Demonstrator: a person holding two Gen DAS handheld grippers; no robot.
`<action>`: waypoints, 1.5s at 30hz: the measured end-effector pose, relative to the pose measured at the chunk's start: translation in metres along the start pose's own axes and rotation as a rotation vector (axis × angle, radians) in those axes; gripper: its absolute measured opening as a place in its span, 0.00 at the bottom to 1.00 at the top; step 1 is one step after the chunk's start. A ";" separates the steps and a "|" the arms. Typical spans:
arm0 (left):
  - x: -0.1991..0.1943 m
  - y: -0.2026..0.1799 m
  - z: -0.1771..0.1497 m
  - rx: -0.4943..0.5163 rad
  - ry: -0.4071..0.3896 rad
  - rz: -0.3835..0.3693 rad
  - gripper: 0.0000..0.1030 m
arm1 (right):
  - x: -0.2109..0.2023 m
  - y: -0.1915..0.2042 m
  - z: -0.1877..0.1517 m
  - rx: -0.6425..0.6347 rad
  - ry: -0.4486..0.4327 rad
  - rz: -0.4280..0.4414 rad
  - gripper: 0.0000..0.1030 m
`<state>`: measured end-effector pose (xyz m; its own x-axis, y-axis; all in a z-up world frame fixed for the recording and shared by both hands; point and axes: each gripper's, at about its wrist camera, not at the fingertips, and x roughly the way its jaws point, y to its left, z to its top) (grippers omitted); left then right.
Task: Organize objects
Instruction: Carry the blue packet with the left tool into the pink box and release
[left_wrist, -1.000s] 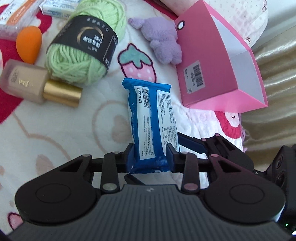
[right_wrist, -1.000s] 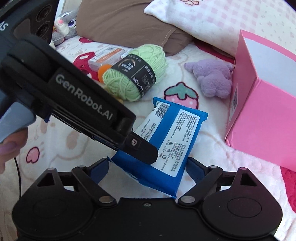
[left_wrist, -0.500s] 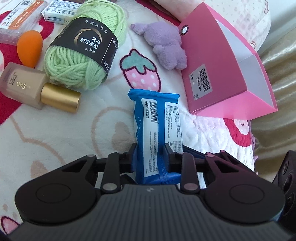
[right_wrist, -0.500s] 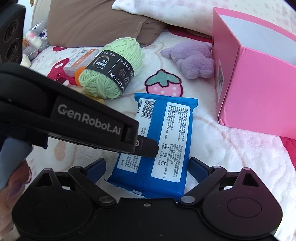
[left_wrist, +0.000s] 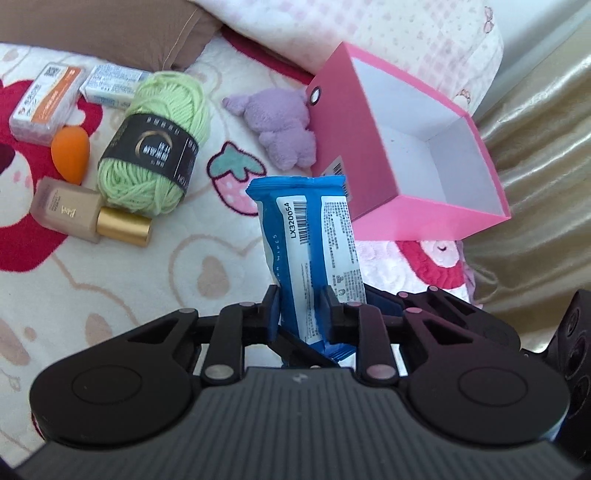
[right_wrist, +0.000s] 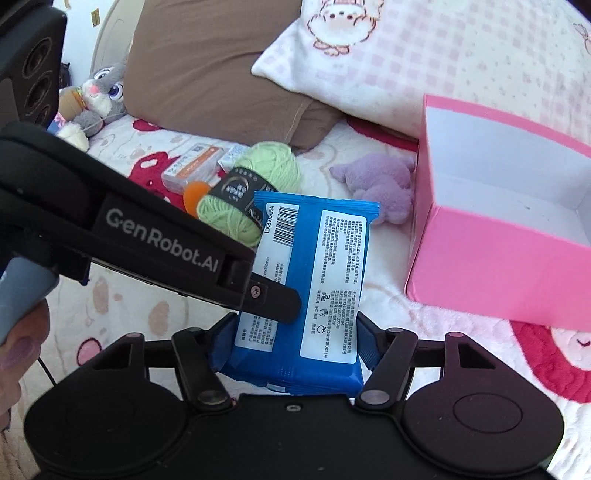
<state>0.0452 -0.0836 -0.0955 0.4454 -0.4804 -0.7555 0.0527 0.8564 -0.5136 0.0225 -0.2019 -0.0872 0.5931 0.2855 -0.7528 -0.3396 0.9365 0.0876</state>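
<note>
While the blue wipes pack (left_wrist: 312, 251) hung above the bed, both grippers pinched it: the left gripper (left_wrist: 301, 314) squeezed its narrow side and the right gripper (right_wrist: 295, 343) had just been closing on its wide sides. A soft blanket (left_wrist: 110, 280) with red hearts and strawberries covered the bed. "LX320054" stood on the pack. "GenRobot.AI" stood on the left gripper. A pink box (left_wrist: 436, 221) sat open just beside.

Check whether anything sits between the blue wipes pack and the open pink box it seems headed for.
Nothing visible blocks it. The blue wipes pack is lifted off the blanket, the pink box is just beyond it, open and empty. The purple plush lies beside the box's left wall, off the path.
</note>
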 end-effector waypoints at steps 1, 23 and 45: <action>-0.009 -0.007 0.004 0.010 -0.011 -0.008 0.21 | -0.010 -0.002 0.006 -0.001 -0.012 0.000 0.68; 0.036 -0.188 0.126 0.198 -0.008 -0.179 0.21 | -0.097 -0.148 0.080 0.041 -0.149 -0.274 0.68; 0.233 -0.155 0.161 -0.094 0.297 -0.218 0.23 | 0.035 -0.259 0.082 0.135 0.308 -0.321 0.68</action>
<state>0.2841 -0.2977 -0.1265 0.1534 -0.6954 -0.7021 0.0292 0.7133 -0.7002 0.1910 -0.4172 -0.0827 0.4016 -0.0778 -0.9125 -0.0644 0.9915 -0.1129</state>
